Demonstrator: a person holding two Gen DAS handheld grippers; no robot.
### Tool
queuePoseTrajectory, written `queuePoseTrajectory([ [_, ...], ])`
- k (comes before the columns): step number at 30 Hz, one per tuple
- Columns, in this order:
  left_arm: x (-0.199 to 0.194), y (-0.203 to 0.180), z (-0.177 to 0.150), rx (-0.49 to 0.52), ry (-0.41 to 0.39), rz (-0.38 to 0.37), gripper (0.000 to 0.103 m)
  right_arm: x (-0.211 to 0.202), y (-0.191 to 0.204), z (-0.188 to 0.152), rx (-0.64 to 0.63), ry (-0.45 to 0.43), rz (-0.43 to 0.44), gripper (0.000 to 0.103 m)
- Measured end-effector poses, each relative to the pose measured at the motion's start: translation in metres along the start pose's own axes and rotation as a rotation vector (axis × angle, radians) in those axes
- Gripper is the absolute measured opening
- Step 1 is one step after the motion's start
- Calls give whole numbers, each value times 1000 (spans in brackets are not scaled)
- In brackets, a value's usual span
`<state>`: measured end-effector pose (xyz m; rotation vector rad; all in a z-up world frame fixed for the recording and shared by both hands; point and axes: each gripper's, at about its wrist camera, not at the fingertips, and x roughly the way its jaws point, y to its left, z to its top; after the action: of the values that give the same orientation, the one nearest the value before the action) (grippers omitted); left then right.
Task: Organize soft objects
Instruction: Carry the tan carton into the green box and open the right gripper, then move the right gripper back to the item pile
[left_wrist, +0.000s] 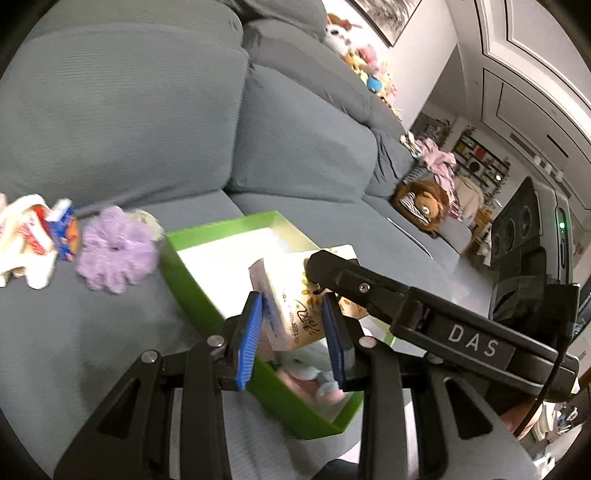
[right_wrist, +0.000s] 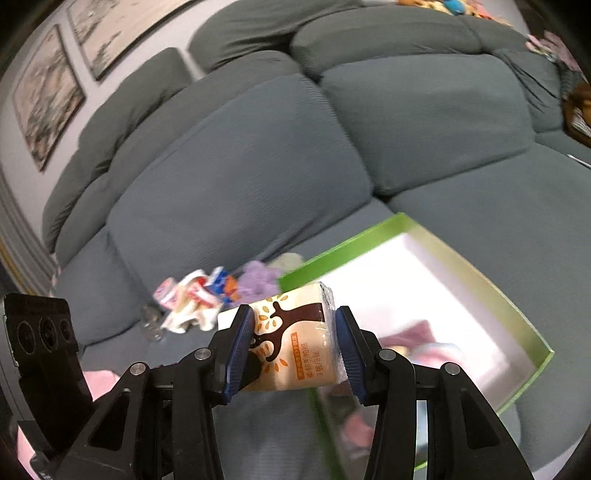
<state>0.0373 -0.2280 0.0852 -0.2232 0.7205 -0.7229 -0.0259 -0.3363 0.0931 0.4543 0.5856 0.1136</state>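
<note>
Tissue pack (right_wrist: 295, 343) sits clamped between the right gripper (right_wrist: 295, 354) pads, its long axis running away from the hand, poised over the near left edge of the green box (right_wrist: 480, 273) on the sofa. Box floor lies ahead and to the right. The left gripper (left_wrist: 291, 332) hangs open beside the pack, holding nothing.

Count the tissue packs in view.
1. The tissue pack is clamped in the right gripper above the near corner of the green box; the left gripper brackets it too. Others may be hidden in the blurred pile.
</note>
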Motion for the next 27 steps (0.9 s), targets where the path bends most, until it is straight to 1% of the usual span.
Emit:
queuePoseTrajectory([
  [7, 38, 1, -3, -47, 93, -34, 30, 14, -36, 0, 87, 57, -65, 48],
  [12, 54, 3, -8, -71, 136, -37, 30, 27, -49, -2, 120, 99, -90, 48],
  [17, 64, 8, -13, -103, 160, -42, 30, 37, -51, -6, 127, 136, -153, 48],
  [19, 64, 11, -14, -120, 160, -33, 35, 37, -51, -6, 123, 135, -185, 49],
  [20, 63, 13, -15, -134, 164, -30, 42, 36, -51, -5, 124, 130, -198, 49],
  [21, 62, 15, -15, -149, 169, -33, 49, 35, -51, -5, 127, 125, -203, 53],
  [22, 61, 17, -15, -158, 167, -39, 53, 33, -51, -4, 131, 112, -202, 64],
  [24, 53, 20, -15, -163, 151, -48, 62, 29, -52, -3, 136, 85, -195, 77],
  [25, 47, 20, -14, -159, 138, -42, 66, 26, -51, -3, 138, 69, -196, 77],
  [26, 43, 20, -14, -154, 131, -33, 73, 23, -50, -2, 137, 52, -200, 77],
  [27, 37, 21, -13, -147, 119, -24, 78, 20, -47, -1, 136, 38, -206, 78],
])
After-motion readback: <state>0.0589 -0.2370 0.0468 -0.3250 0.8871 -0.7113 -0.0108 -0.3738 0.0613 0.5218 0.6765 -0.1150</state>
